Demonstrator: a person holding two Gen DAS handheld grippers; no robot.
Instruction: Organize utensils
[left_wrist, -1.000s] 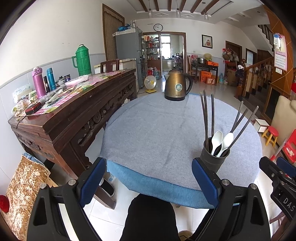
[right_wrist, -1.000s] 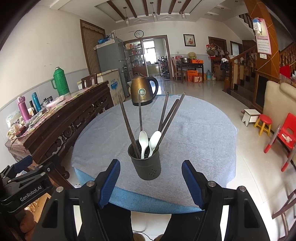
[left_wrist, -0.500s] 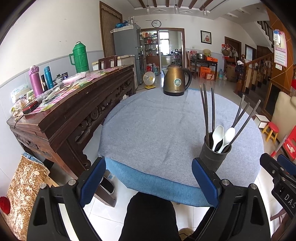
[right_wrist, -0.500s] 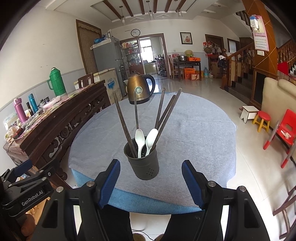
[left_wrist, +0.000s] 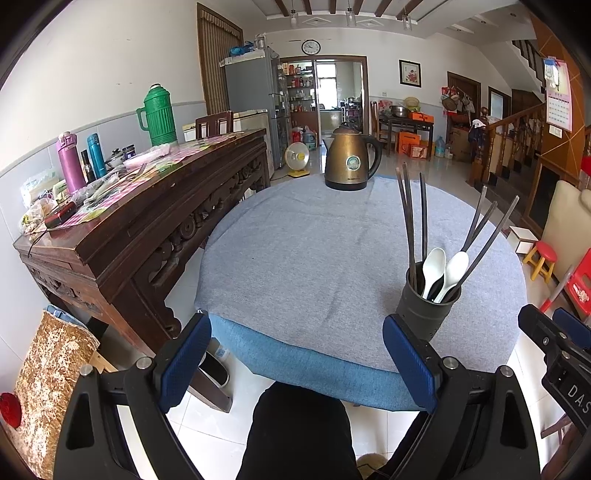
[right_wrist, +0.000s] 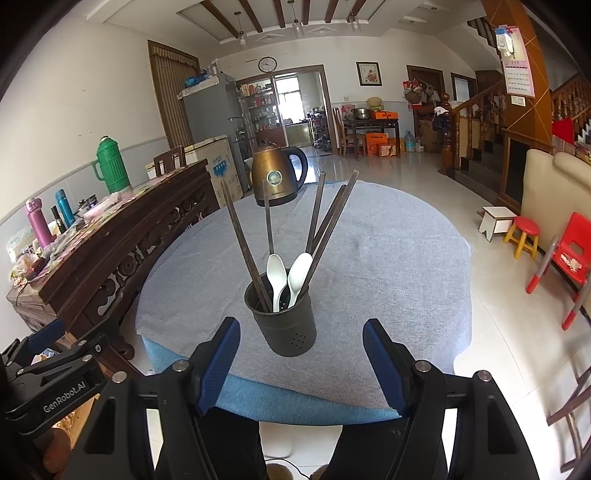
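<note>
So there's a round table (right_wrist: 388, 258) with a grey cloth over it, and a dark metal utensil holder (right_wrist: 286, 325) sits close to the near edge, right in front of the person. Sticking out of it are a bunch of long dark chopsticks (right_wrist: 325, 225) fanned out in different directions, plus two white spoons (right_wrist: 288, 278) with their bowls up, leaning against each other in the middle. I count five or six chopsticks, but a couple overlap so I can't say for sure. The right gripper (right_wrist: 301, 356) hangs just off the near edge of the table with its blue-padded fingers (right_wrist: 218, 360) spread wide apart, holder lined up between them but not touching either pad. The left gripper (left_wrist: 295, 363) is off to the side of that, also spread wide and holding nothing, hovering past the near edge, with the utensil holder (left_wrist: 424, 312) just beyond its right finger. Over at the far edge of the table stands a bronze-colored electric kettle (left_wrist: 351, 158), well apart from the holder. Along the left wall runs a carved dark wooden sideboard (left_wrist: 147, 229) piled with stuff, including a green thermos (left_wrist: 157, 114) and a pink bottle (left_wrist: 68, 160).
</note>
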